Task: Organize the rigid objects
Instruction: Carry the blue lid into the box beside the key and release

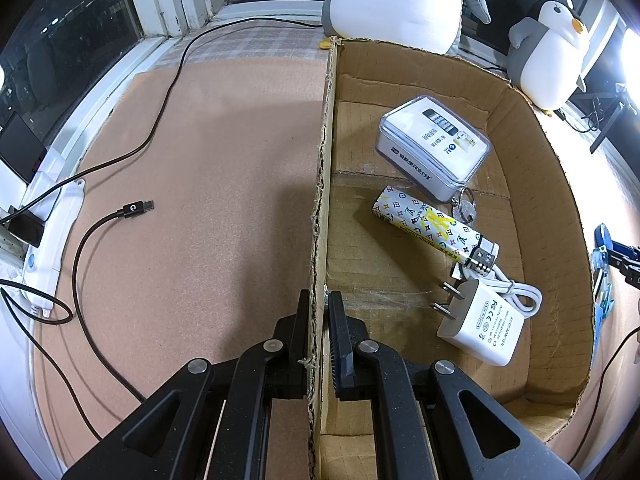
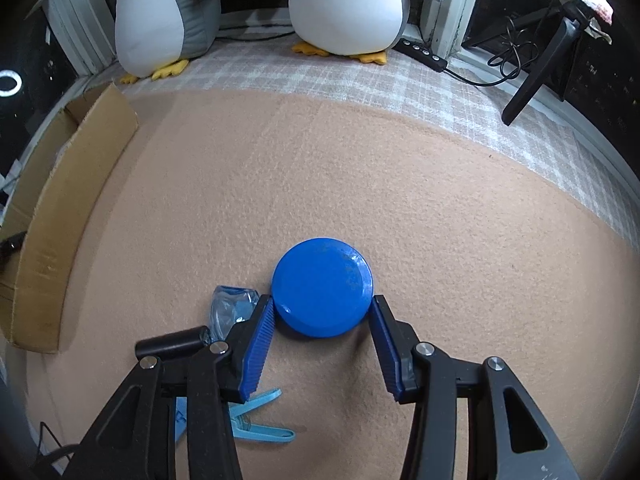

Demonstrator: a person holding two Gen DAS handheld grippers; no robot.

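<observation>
The left gripper (image 1: 319, 316) was clamped on the near wall of the cardboard box (image 1: 532, 184), one finger outside and one inside, apparently steadying it. Inside the box lay a white tin (image 1: 434, 146), a patterned tube (image 1: 424, 222) and a white charger (image 1: 482, 326).

The right gripper (image 2: 322, 322) pointed steeply down at the tan mat (image 2: 360, 168), its blue pads (image 2: 260, 344) at a middling spread on either side of a round blue disc (image 2: 323, 293). The disc lay flat on the mat, its near edge between the fingertips and most of its body just beyond them. The pads seemed to touch its rim on both sides, though a firm grip could not be confirmed. Being round, it offered no long axis to line up with.

The right hand was plainly the nearer one. The box stood well off to the disc's left, so the carry would likely run that way. A clear blue clip (image 2: 232, 308) lay just beside the left finger and could get nudged.
</observation>
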